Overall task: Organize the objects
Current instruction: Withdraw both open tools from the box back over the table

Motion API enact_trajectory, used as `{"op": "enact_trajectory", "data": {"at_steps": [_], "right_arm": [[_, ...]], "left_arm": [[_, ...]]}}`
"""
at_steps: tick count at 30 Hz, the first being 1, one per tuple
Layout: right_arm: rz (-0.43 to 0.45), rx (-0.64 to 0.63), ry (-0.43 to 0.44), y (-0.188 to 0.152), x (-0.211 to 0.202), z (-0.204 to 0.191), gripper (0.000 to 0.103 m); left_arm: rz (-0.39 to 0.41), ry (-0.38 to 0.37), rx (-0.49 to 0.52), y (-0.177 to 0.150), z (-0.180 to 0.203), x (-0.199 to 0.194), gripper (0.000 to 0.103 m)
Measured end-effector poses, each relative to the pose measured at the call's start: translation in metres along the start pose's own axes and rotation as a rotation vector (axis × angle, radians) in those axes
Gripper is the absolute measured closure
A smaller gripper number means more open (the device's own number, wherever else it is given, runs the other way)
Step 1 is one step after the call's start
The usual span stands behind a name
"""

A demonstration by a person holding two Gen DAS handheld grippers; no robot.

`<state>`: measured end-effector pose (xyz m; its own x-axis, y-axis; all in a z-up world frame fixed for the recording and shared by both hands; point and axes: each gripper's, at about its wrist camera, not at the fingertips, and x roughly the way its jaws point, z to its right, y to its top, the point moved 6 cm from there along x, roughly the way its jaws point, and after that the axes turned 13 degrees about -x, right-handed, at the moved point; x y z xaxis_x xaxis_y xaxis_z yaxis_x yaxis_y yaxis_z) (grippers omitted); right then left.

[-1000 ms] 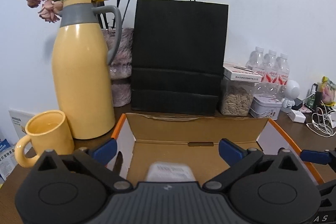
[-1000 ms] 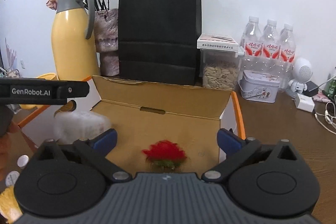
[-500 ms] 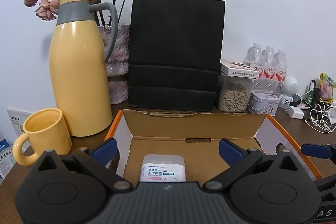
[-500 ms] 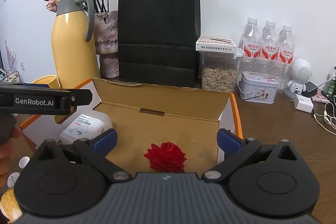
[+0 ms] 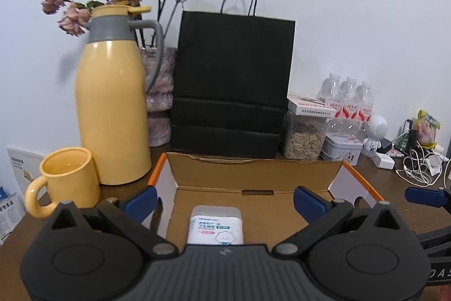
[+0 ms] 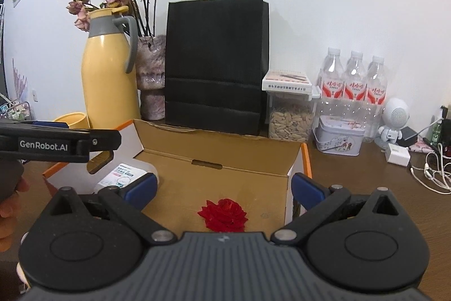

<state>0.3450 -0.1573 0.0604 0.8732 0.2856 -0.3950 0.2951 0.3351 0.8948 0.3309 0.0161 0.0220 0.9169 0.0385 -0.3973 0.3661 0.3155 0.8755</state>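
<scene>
In the left wrist view, the open brown cardboard box with orange-edged white flaps (image 5: 253, 174) is filling the foreground, and the small white plastic cotton-swab case with a printed label (image 5: 215, 224) is lying flat on the box floor towards its left side. The left gripper (image 5: 225, 198) is hanging above it with its blue-tipped fingers (image 5: 141, 198) spread wide and gripping nothing. One second ago the case was a blur at the gripper; now it is sharp and at rest, apart from both fingers, so the release is judged complete. Behind the box, the tall yellow thermos jug with a grey collar (image 5: 112, 114), the yellow ceramic mug (image 5: 66, 179) and the black paper carrier bag (image 5: 232, 86) are standing on the brown wooden table (image 5: 394, 188).

In the right wrist view, the right gripper (image 6: 224, 186) is likewise standing wide open and empty above the box (image 6: 220, 148). The red artificial rose head (image 6: 223, 215) is lying on the box floor near its right end, well apart from the case (image 6: 124, 172) at the left end. The rose, blurred a second ago, is now crisp and still. The left gripper (image 6: 59, 144) is crossing the left edge of this view.

Both items are now sitting inside the box, so this placement step is judged finished; both tools are free for whatever loose object is next.
</scene>
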Motion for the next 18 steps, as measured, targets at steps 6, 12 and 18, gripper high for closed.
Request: {"op": "enact_trajectory", "data": {"at_steps": [6, 12, 18], "right_arm": [[0.041, 0.004, -0.023, -0.008, -0.024, -0.005, 0.000], [0.052, -0.001, -0.048, -0.025, -0.046, -0.012, 0.000], [0.041, 0.010, -0.055, -0.050, -0.064, -0.016, 0.000]], "left_arm": [[0.047, 0.003, -0.008, -0.010, -0.012, -0.028, 0.000], [0.042, 0.013, -0.016, -0.023, -0.024, -0.049, 0.000], [-0.001, 0.023, -0.018, -0.047, -0.040, -0.062, 0.000]]}}
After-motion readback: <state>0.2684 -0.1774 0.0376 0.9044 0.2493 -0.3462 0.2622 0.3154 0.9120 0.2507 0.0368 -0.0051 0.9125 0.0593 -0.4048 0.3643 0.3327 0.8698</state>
